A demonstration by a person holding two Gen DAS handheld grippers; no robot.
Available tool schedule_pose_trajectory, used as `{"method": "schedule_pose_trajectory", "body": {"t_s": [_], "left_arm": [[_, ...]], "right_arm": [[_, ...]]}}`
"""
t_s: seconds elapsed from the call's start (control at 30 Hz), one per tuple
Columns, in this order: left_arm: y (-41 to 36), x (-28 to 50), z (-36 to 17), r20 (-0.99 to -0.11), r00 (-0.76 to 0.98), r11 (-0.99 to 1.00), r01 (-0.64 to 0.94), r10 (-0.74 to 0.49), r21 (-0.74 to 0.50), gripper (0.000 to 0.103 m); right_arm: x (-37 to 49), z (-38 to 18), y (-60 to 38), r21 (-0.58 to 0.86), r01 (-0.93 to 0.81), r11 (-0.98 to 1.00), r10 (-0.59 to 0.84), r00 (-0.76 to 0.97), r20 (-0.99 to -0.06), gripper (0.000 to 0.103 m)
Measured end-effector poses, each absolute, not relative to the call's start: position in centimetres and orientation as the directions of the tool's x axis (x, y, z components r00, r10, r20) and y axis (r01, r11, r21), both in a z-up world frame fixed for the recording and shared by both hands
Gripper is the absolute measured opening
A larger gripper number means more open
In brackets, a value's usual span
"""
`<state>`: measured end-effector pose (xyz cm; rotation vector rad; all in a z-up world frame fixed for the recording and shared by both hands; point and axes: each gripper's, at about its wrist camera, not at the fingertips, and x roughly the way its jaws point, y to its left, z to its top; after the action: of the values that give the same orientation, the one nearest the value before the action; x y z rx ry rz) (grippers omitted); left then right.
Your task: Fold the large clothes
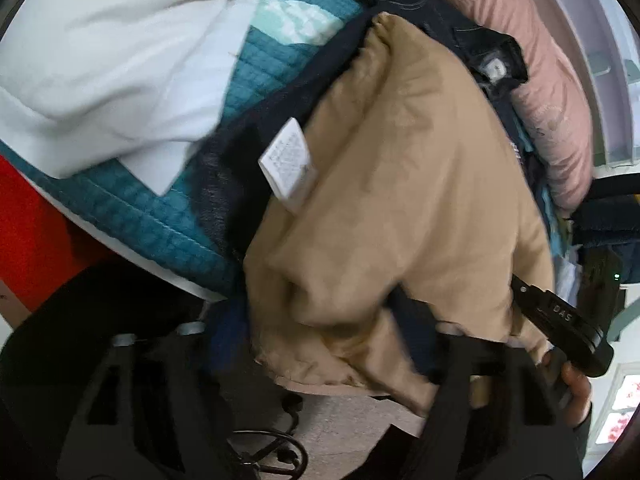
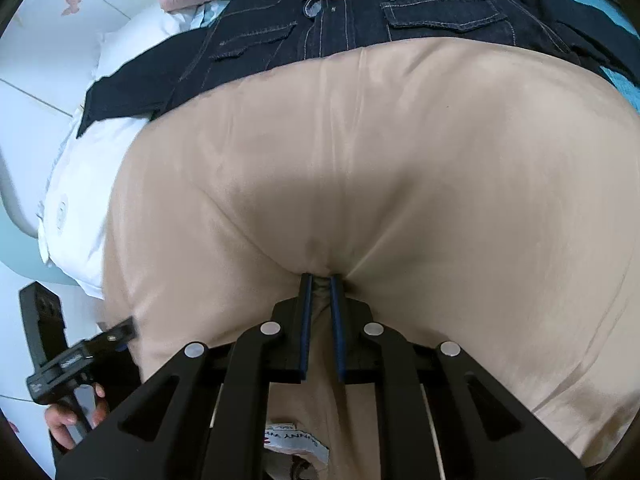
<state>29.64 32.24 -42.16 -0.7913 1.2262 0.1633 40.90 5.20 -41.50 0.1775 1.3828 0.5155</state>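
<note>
A dark denim jacket [image 2: 360, 20] with a tan lining [image 2: 380, 168] lies on a bed, its lower half turned up so the lining shows. My right gripper [image 2: 321, 280] is shut on a pinch of the tan lining, which pulls into creases at the fingertips. In the left wrist view the tan lining [image 1: 400, 180] with a white care label [image 1: 286, 160] bunches over my left gripper [image 1: 320, 344]; its fingers are mostly buried in cloth, so its opening is unclear. The left gripper also shows in the right wrist view [image 2: 100, 340] at the lining's left edge.
A pink pillow [image 1: 552, 92] and a white pillow [image 1: 100, 60] lie on a teal quilt [image 1: 152, 220]. A white garment [image 2: 80, 200] lies left of the jacket. A red surface [image 1: 28, 220] and cables [image 1: 272, 452] on the floor are below the bed edge.
</note>
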Motion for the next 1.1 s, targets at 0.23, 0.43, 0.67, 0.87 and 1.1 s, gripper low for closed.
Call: {"method": "schedule_pose_trajectory", "body": {"t_s": [0.23, 0.43, 0.67, 0.87, 1.1], "left_arm": [[30.4, 29.5, -38.8, -0.896, 0.385, 0.808, -0.442, -0.22, -0.389, 0.023], [28.5, 29.4, -35.7, -0.863, 0.443, 0.846, -0.341, -0.241, -0.411, 0.02], [25.1, 29.3, -31.4, -0.801, 0.534, 0.876, -0.209, -0.27, -0.435, 0.02], [19.9, 29.8, -29.5, -0.773, 0.55, 0.901, -0.081, -0.317, -0.427, 0.019], [12.5, 31.6, -27.6, -0.765, 0.539, 0.922, 0.062, -0.353, -0.382, 0.019]], "right_arm": [[37.2, -39.7, 5.4, 0.398, -0.282, 0.873, 0.427, 0.049, -0.903, 0.011], [36.7, -43.6, 6.1, 0.369, -0.287, 0.884, 0.394, 0.035, -0.918, 0.003], [34.9, -40.8, 4.6, 0.415, -0.24, 0.878, 0.436, 0.038, -0.899, 0.007], [34.1, -44.2, 3.7, 0.448, -0.206, 0.87, 0.459, 0.006, -0.888, 0.004], [33.4, -40.2, 0.2, 0.5, -0.182, 0.847, 0.524, 0.125, -0.842, 0.009]]}}
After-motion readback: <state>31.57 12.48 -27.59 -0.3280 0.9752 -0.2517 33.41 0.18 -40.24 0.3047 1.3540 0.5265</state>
